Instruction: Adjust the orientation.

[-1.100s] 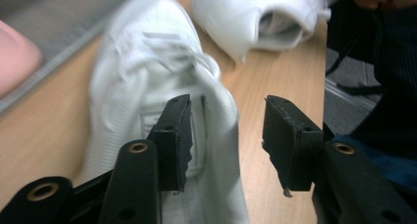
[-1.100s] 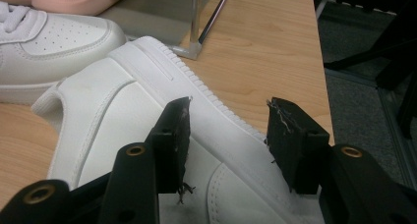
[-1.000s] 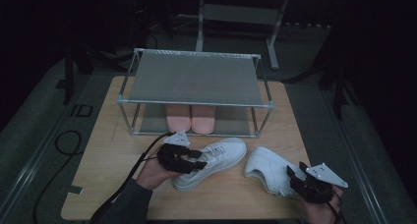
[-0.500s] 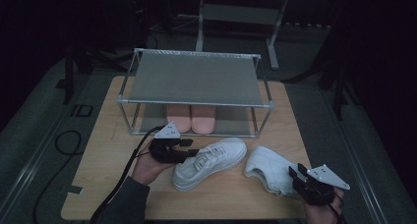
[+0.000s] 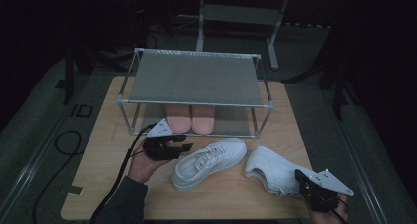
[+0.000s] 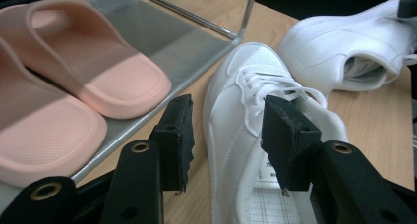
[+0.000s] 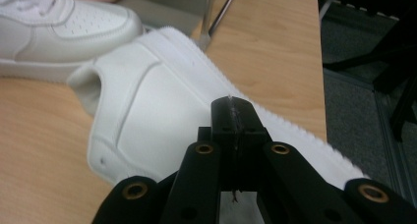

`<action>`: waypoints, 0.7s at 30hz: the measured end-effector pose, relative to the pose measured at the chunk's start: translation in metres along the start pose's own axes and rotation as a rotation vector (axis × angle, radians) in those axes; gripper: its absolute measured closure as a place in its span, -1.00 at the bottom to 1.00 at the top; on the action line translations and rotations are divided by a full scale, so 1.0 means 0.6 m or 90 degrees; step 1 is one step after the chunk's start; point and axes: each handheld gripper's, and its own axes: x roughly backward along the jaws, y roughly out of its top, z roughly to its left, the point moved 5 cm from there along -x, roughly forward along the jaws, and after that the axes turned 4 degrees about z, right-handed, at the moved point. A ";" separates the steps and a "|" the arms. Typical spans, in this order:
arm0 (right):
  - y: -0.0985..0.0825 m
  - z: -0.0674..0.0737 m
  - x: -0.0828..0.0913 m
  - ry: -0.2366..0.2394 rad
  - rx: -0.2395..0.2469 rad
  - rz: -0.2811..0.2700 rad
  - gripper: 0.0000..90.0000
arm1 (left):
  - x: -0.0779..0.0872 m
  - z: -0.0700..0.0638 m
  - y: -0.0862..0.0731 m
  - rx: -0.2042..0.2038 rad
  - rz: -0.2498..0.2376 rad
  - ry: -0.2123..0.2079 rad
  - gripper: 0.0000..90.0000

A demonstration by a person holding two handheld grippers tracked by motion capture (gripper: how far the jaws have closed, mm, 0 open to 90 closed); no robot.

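Two white lace-up leather sneakers lie on the light wooden tabletop, neither yet on the metal two-tier shoe rack at the frame's centre. The right sneaker, tipped on its side at lower right, has its collar pinched between the just-closed jaws of the right gripper, so its pickup looks begun. The left sneaker sits upright at lower centre; the left gripper hovers at its heel with jaws apart, one either side of the collar, not pressing. A pair of pink rubber slides already occupies the lower shelf.
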 end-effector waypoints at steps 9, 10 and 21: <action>-0.023 -0.002 0.031 -0.003 -0.019 -0.007 0.96 | -0.002 0.000 -0.003 0.003 0.006 0.001 0.22; -0.025 -0.003 0.034 -0.004 -0.023 -0.007 0.96 | -0.002 0.001 -0.003 0.005 0.007 0.000 0.22; -0.048 -0.015 0.044 -0.019 -0.052 0.000 0.97 | -0.012 -0.002 -0.005 0.001 0.014 -0.010 0.21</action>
